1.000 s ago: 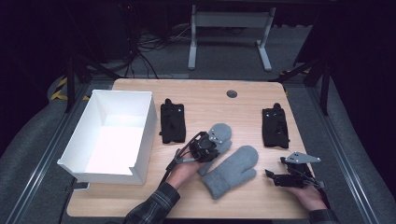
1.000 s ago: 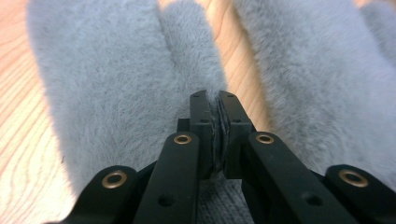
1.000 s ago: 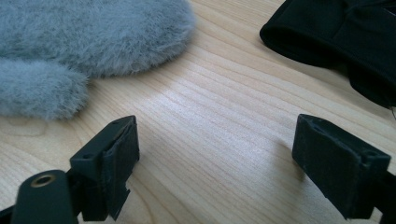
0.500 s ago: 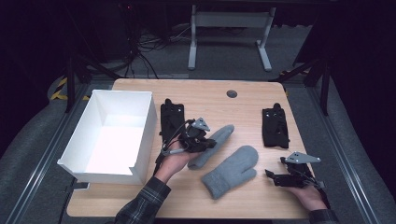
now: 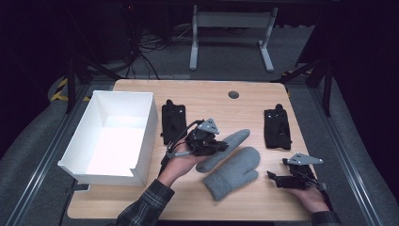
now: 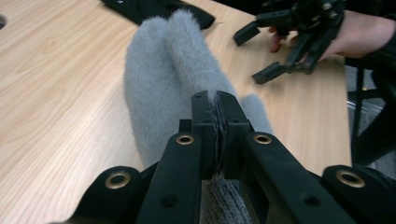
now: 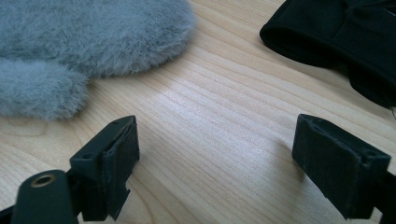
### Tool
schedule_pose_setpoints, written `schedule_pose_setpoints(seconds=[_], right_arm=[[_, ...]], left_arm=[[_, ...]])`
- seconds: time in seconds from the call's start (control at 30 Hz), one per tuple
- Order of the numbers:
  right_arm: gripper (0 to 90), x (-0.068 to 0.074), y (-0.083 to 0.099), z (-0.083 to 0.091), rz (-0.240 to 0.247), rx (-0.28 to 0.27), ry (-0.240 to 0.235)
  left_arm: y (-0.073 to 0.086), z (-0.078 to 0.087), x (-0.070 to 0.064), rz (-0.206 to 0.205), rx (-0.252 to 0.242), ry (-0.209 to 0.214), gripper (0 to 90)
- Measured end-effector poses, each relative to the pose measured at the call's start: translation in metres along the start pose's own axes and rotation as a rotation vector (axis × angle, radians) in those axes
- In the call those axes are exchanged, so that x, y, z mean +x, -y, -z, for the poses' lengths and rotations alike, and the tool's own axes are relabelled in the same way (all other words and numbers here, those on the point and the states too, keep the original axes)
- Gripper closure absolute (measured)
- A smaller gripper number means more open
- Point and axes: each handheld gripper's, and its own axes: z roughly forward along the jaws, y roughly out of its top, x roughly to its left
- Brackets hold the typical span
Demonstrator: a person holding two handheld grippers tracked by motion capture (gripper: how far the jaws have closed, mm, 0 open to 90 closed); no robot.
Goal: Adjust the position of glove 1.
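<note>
Two fluffy grey mittens are at the table's middle. My left gripper (image 5: 212,144) (image 6: 216,109) is shut on the cuff of the narrower mitten (image 5: 226,147) (image 6: 159,70), which stretches away toward the back right. The wider mitten (image 5: 233,172) (image 7: 93,32) lies flat just in front of it. My right gripper (image 5: 275,178) (image 7: 217,144) rests open on the wood to the right of the flat mitten, with nothing between its jaws. The left gripper view shows the right gripper (image 6: 252,56) beyond the held mitten.
A white open box (image 5: 84,136) stands at the left. Two black gloves lie flat, one (image 5: 173,120) beside the box and one (image 5: 276,127) (image 7: 341,37) at the right, behind my right gripper. A round hole (image 5: 233,94) marks the table's back.
My left gripper pulled the mitten toward the back left, then came back a little. The mitten went from a rounded heap to a long narrow shape. The right gripper stayed still.
</note>
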Motion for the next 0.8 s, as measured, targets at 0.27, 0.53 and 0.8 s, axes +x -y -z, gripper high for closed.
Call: schedule_pose_setpoints(seconds=[0.27,0.53,0.8], right_arm=[[15.1,0.0,0.0,0.0,0.0,0.0,0.0],[15.1,0.0,0.0,0.0,0.0,0.0,0.0],[15.1,0.0,0.0,0.0,0.0,0.0,0.0]], left_arm=[[-0.005,-0.005,-0.013,-0.055,0.016,0.033,88.0],[-0.002,-0.018,-0.017,-0.075,0.045,0.057,87.9],[0.003,-0.024,-0.021,-0.066,0.065,0.07,87.9]])
